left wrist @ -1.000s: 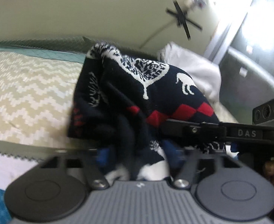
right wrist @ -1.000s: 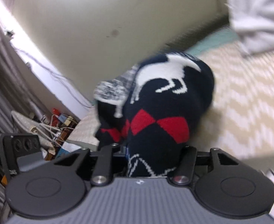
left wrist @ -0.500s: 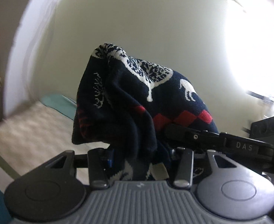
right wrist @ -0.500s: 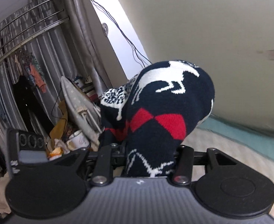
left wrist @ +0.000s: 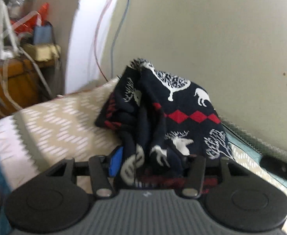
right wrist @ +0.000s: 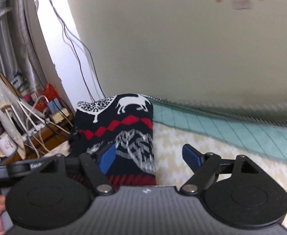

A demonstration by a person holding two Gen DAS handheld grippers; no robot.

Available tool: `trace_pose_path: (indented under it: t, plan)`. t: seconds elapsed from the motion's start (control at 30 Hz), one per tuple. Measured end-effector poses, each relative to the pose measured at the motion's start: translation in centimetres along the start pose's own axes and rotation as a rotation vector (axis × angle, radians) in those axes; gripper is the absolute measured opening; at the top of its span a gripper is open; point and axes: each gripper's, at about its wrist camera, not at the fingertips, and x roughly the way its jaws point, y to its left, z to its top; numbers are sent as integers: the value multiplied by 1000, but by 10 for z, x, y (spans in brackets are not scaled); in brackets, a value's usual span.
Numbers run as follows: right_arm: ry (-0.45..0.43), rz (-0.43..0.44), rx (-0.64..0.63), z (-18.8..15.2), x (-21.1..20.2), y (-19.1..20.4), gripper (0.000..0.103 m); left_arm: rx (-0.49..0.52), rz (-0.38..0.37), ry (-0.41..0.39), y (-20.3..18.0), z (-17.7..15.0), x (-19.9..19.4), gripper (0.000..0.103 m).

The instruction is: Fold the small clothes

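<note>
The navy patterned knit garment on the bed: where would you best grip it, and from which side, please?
The garment is probably best pinched at its straight folded edge, at right in the right wrist view, coming in low over the bedspread. The layers lie flush there; the opposite side is bunched beside the bed's edge.

The sweater lies bunched on the bed, near its far edge by the wall. A cluttered wooden stand sits beyond the bed's left edge. The left claw straddles the sweater's near end. The right claw sits at the sweater's near right side, its right finger over bare bed.
</note>
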Motion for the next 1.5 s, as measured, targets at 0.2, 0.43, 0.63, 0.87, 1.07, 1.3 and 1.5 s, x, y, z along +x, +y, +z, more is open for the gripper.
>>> trace_pose_path:
  t: [0.2,0.43,0.63,0.87,1.07,1.3,1.5]
  plan:
    - [39,11,17,-40,-59,14,85,112,115,-77,-37,-46,-68,95]
    - [79,30,-76,-95,-135,27,89,130,171,-63,-73,-105,-111,103]
    - [48,-19,-210,-126,-183,25,89,146,203,-85,-95,-125,-130,103]
    - [-19,-3,-120,-127,-202,2,89,165,293,-140,-107,-137,-133,103]
    - [26,5,-35,-125,-198,-10,89,171,351,-149,-110,-138,-131,103]
    - [55,34,-30,-125,-195,-11,89,206,364,-163,-116,-141,-133,103]
    - [67,52,-28,-125,-194,-12,89,198,353,-144,-113,-141,-131,103]
